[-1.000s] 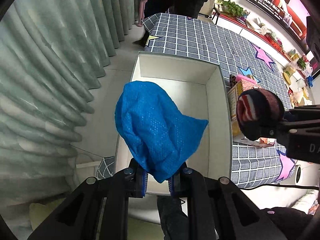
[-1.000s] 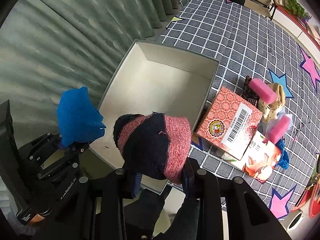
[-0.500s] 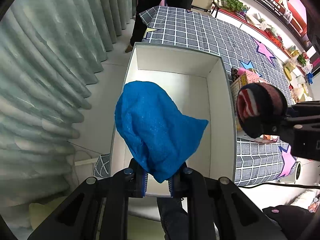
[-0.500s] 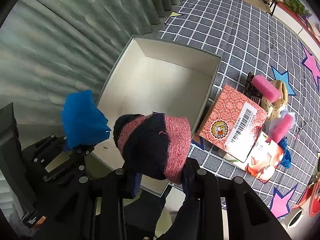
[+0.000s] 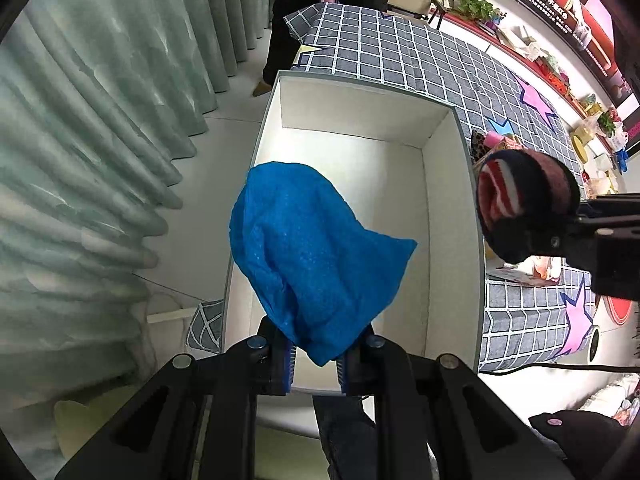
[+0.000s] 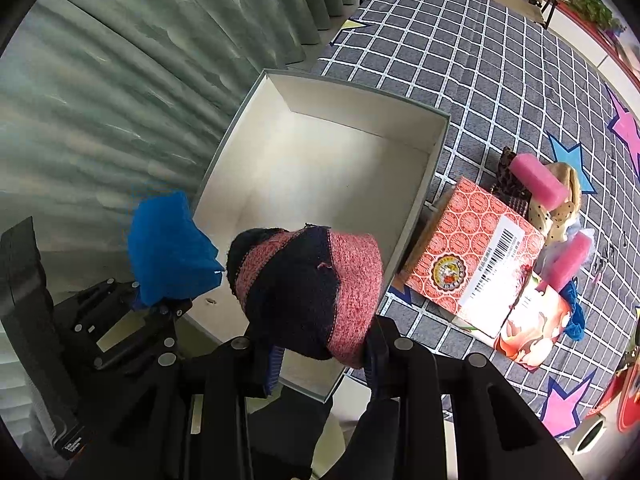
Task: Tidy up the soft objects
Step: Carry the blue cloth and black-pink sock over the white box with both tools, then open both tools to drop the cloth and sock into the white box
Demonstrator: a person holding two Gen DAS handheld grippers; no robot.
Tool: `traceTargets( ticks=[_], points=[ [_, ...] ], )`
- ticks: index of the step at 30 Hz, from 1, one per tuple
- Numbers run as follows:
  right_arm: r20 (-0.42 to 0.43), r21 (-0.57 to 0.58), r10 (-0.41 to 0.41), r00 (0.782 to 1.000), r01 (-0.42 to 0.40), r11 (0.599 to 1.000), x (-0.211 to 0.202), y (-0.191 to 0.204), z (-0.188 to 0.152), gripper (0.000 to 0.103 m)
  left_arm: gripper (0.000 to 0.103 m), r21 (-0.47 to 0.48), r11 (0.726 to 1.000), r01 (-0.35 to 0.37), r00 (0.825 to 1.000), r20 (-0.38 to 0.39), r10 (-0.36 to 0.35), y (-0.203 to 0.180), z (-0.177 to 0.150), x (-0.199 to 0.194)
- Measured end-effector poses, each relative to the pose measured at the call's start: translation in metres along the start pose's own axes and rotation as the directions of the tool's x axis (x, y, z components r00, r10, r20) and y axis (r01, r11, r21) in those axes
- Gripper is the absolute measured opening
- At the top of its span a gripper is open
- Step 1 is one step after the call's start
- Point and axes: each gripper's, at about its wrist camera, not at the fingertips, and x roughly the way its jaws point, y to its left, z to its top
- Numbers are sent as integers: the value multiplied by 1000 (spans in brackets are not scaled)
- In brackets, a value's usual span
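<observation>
My left gripper is shut on a blue cloth and holds it above the near end of a white open box. The cloth also shows in the right wrist view. My right gripper is shut on a navy and pink knitted sock bundle, above the box's near right corner. The bundle shows at the right of the left wrist view. The box's visible floor is bare.
A grey checked mat with stars lies under the box. Right of the box lie a red patterned carton, two pink rolls, spotted fabric and a blue item. Green curtains hang left. A person stands beyond.
Both grippers have moved forward with their loads, so the box lies nearer and larger beneath them. Both stay shut.
</observation>
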Motion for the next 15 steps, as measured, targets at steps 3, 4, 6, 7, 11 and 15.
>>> traceTargets(
  ticks=[3,4,6,7,11,15],
  points=[
    [-3,-6,-1,1000,1,1000,2,2,2,34,17,-2,1000,3,1000,-13,-3,1,0,4],
    [-6,-7,-1,1000,1,1000,2,3,2,34,17,0,1000,3,1000,-18,-3,0,0,5],
    [-12,-11,0,1000,0,1000,4,3,2,34,17,6,1000,3,1000,-26,-3,-1,0,8],
    [-14,-13,-1,1000,0,1000,5,4,2,34,17,9,1000,4,1000,-29,-4,-1,0,9],
    [-25,-15,-3,1000,2,1000,10,5,3,34,18,19,1000,4,999,-39,-4,-4,1,12],
    [-33,-17,-4,999,3,1000,14,4,5,34,19,20,1000,8,999,-49,-7,-5,1,16]
  ],
)
